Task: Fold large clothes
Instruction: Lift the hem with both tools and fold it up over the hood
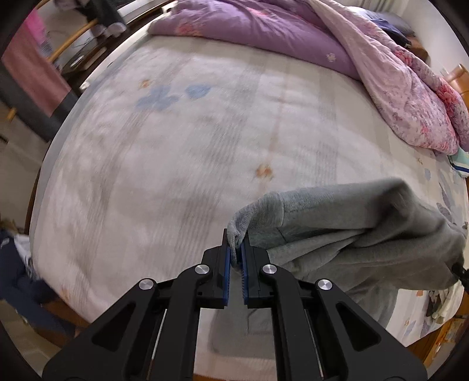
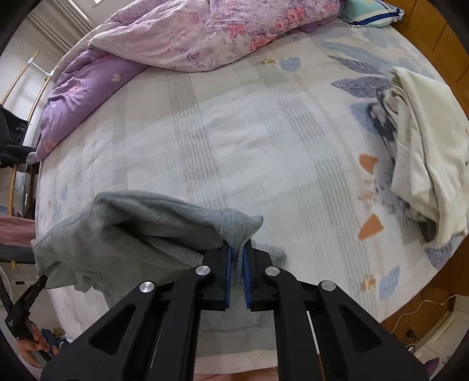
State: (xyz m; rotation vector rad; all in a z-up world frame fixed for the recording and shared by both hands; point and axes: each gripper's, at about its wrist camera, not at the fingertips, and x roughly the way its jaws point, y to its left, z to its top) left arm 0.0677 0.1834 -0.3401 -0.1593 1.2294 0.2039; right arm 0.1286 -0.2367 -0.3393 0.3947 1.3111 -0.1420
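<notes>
- So the grey garment point(image 1: 351, 234) is up off the bed point(image 1: 176, 161), strung between the two grippers and sagging in the middle, with a bit of it draped down onto the sheet under them.
- Left gripper point(image 1: 238, 249) has its blue pads point(image 1: 225, 263) pinched nearly together on a ribbed corner of the garment, so narrow jaws with cloth clamped in between. The rest of the fabric runs off to the right in that view.
- Right gripper point(image 2: 236, 258) is doing the same thing: pads close together, ribbed edge of the garment point(image 2: 132, 231) squeezed in the gap, fabric trailing off to the left.
- The left-hand tool also shows at the bottom left edge of the right wrist view, with fingers wrapped round its handle.
- Bed sheet is pale with faded stripes plus blue and orange leafy prints.
- Purple quilt point(image 1: 263, 29) and a pink floral one point(image 1: 410, 88) are bunched up along the far side of the bed.
- A cream pile of clothes point(image 2: 419, 140) sits on the sheet, well apart from the garment, off to the right.
- A teal pillow point(image 2: 369, 11) pokes out past the floral quilt.
</notes>
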